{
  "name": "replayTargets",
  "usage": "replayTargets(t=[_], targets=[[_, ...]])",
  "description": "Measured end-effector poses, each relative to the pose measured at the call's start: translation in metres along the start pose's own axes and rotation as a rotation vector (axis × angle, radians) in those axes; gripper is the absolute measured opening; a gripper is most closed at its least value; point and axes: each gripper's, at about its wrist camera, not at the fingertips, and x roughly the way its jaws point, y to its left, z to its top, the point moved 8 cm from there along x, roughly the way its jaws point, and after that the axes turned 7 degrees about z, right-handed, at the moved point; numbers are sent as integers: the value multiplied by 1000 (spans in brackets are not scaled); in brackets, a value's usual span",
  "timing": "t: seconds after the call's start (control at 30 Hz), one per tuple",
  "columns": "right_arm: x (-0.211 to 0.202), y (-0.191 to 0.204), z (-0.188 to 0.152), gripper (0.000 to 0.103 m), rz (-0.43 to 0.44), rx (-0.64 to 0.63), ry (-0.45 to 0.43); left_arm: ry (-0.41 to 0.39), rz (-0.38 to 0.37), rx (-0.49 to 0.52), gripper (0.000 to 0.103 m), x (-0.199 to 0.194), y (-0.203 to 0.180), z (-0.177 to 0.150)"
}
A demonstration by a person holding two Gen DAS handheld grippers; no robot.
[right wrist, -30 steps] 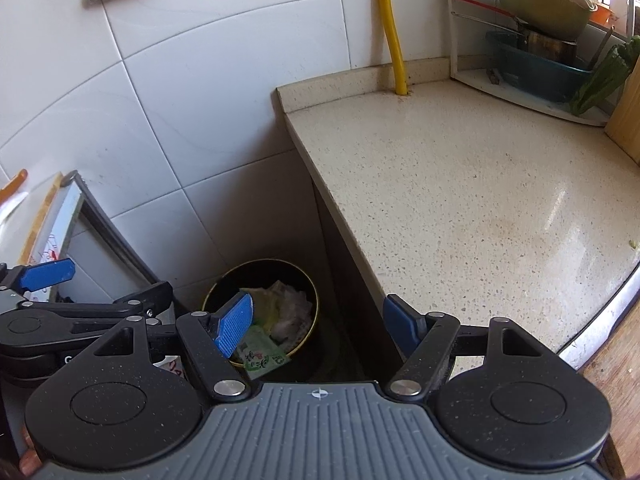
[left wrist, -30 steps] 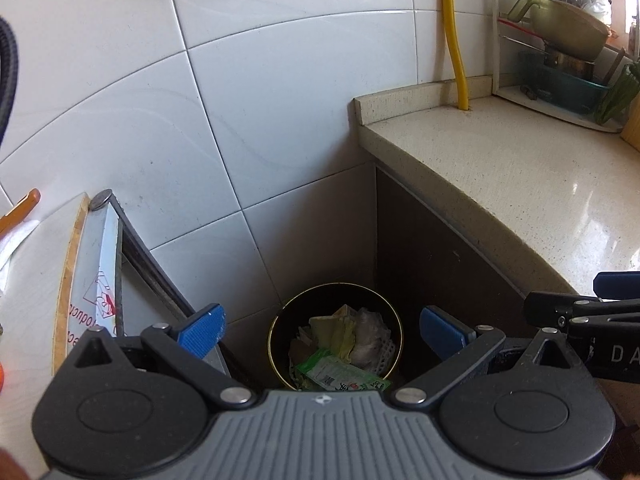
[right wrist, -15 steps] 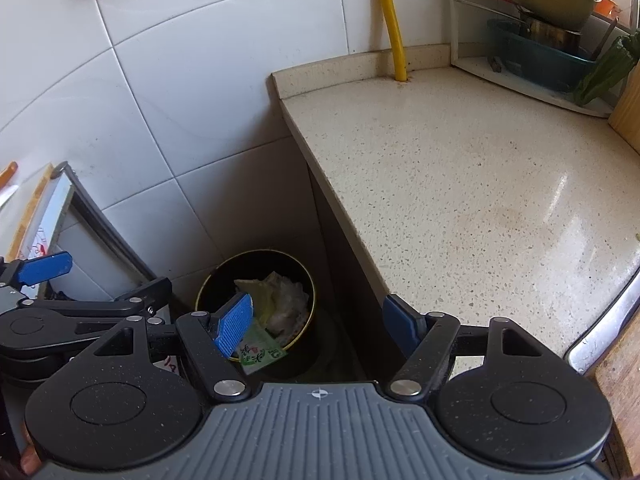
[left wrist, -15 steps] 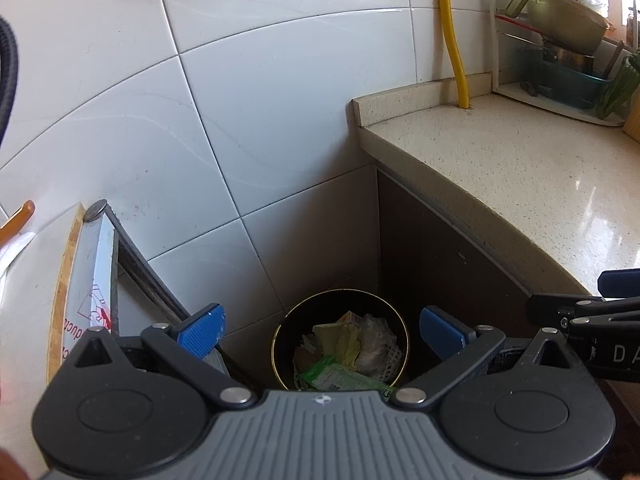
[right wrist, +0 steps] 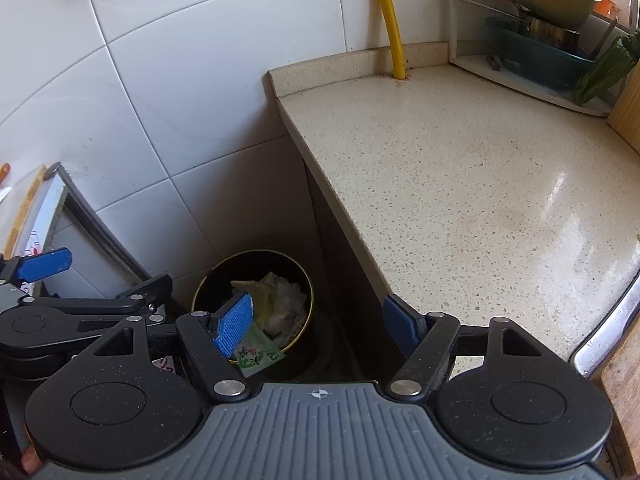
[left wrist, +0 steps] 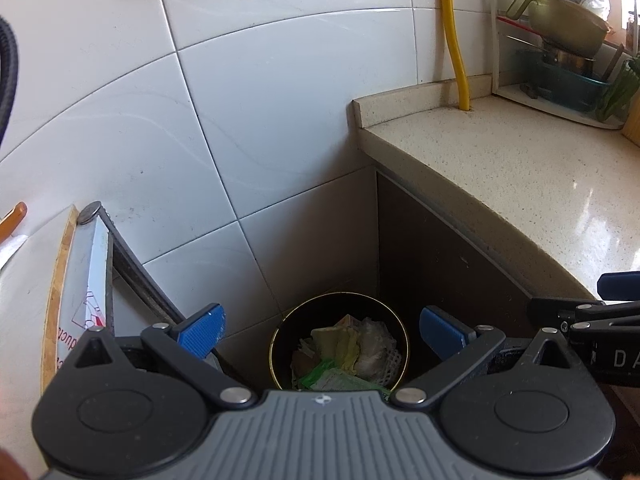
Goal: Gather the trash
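Below both released grippers, bin [left wrist: 339,344] trash partly hidden by left gripper [left wrist: 322,332] body.

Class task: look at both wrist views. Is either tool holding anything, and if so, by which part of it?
Nothing is held. The left tool and right tool both stand open with no object between their fingers, above the trash bin on the floor.

We see only the top layer of trash in the bin [left wrist: 339,344]; our left gripper's [left wrist: 320,328] body hides the bin's near rim and a green packet's [left wrist: 332,380] lower part.
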Motion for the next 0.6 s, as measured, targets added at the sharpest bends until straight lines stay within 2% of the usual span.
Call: replayTargets(t=[0.37, 0.5, 0.6], targets=[[0, 6, 6, 78, -13, -31, 4, 176, -54, 10, 102, 16, -2, -14], [2, 8, 6, 78, -19, -37, 13, 245, -98, -11, 103, 22, -5, -23], [3, 8, 5, 79, -17, -42, 19, 270, -106, -21, 103, 23, -6, -27]])
